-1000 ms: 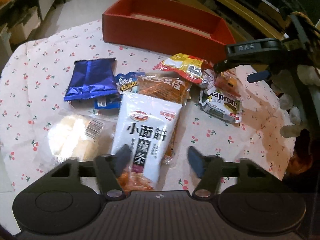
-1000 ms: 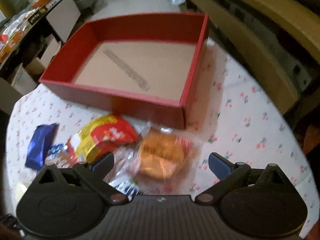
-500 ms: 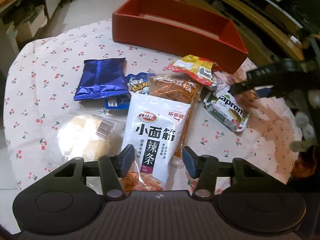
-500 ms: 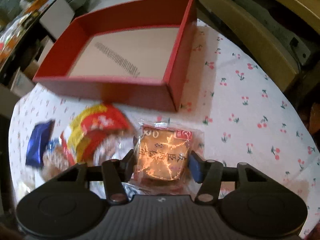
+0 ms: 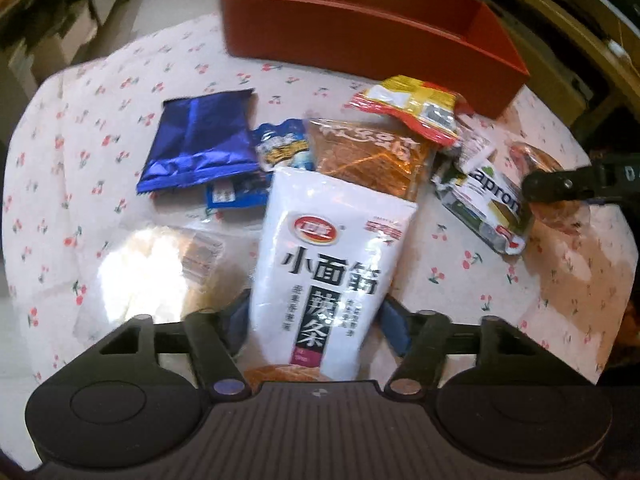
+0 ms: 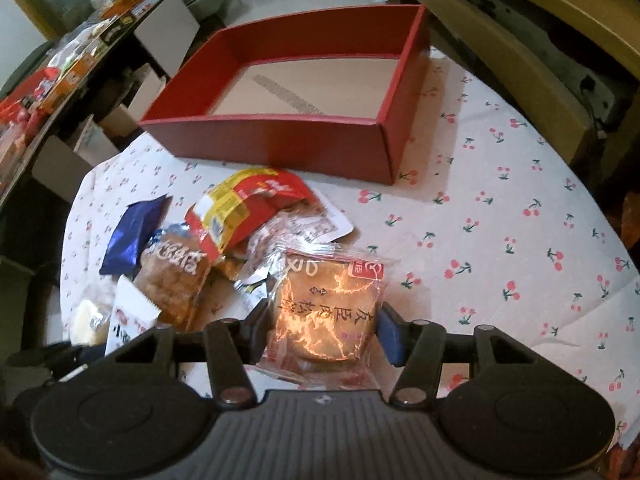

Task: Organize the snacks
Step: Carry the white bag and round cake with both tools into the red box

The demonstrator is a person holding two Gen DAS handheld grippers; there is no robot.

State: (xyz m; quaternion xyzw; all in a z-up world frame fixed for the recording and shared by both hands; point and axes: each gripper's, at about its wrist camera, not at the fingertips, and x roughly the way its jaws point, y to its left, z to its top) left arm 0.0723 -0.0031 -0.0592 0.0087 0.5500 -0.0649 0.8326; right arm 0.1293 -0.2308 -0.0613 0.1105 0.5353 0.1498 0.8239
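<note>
My left gripper (image 5: 316,320) is shut on the lower end of a white snack pouch with black Chinese print (image 5: 332,256), which lies on the cherry-print cloth (image 5: 100,92). My right gripper (image 6: 324,320) is shut on a clear-wrapped round orange pastry (image 6: 332,308) and holds it just above the cloth. The empty red box (image 6: 280,140) stands at the far side of the table; it also shows in the left wrist view (image 5: 360,36). The right gripper shows at the right edge of the left wrist view (image 5: 576,188).
A pile of snacks lies in front of the box: a blue foil pack (image 5: 196,144), a red-yellow pack (image 5: 412,108), an orange-brown pack (image 5: 368,160), a Kapron pack (image 5: 488,204), a clear bun bag (image 5: 156,264). Shelves and cardboard boxes (image 6: 60,80) stand left.
Both grippers closed: the left on the white pouch, the right on the orange pastry. The right gripper then lifted and drew back a little with the pastry.
</note>
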